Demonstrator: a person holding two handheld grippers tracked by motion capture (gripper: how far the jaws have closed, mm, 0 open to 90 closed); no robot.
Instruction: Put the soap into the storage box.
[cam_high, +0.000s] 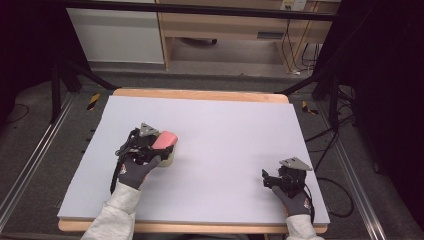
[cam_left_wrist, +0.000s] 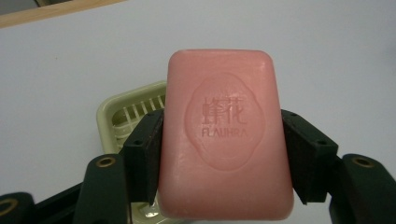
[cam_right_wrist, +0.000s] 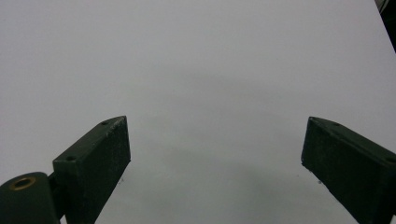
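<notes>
Overhead, left tongs (cam_left_wrist: 223, 144) around pink soap (cam_left_wrist: 226, 133).

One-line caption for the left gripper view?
Left claw shut on a pink soap bar, held above a pale green soap dish.

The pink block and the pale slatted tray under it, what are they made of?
The pink rectangular block looks like bar soap: waxy matte surface, rounded edges, a stamped brand mark. The pale yellow-green slatted tray seems moulded plastic, smooth and slightly glossy, probably a soap dish.
</notes>
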